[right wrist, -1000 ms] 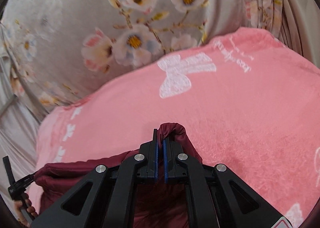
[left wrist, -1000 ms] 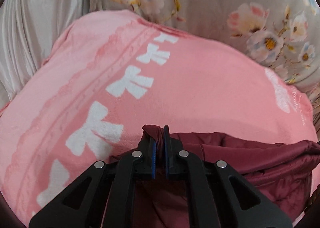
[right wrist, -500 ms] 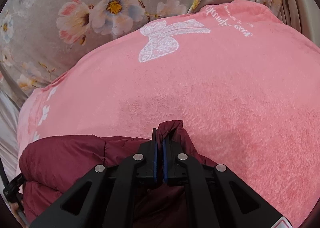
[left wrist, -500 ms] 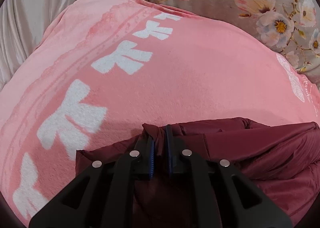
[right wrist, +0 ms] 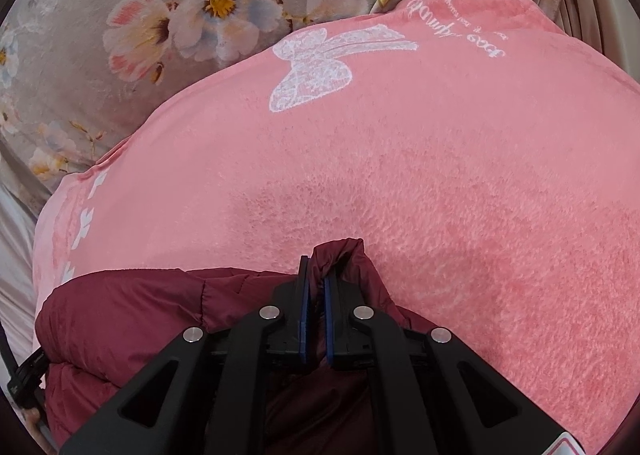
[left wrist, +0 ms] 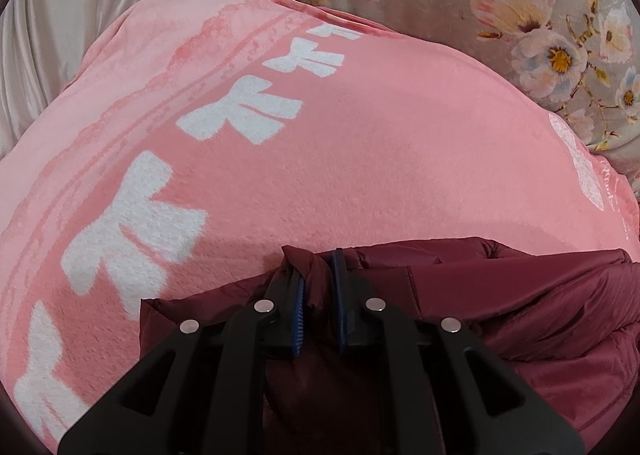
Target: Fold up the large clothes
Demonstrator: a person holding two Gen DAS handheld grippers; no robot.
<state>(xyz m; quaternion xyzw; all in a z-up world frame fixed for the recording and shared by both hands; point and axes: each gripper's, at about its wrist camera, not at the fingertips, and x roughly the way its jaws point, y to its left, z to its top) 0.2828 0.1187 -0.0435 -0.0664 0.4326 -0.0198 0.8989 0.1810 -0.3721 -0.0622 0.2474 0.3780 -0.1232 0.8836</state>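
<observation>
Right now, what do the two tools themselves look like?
Both match: the left tool and right tool have black plastic linkage arms with triangular cutouts, silver round pins at the joints, and thin fingers lined with blue ribbed pads. No cables or sleeves show.

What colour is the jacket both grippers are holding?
Dark maroon jacket, clearest in the left wrist view.

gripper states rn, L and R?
Left gripper: closed on the maroon jacket.
Right gripper: closed on the same jacket.
</observation>
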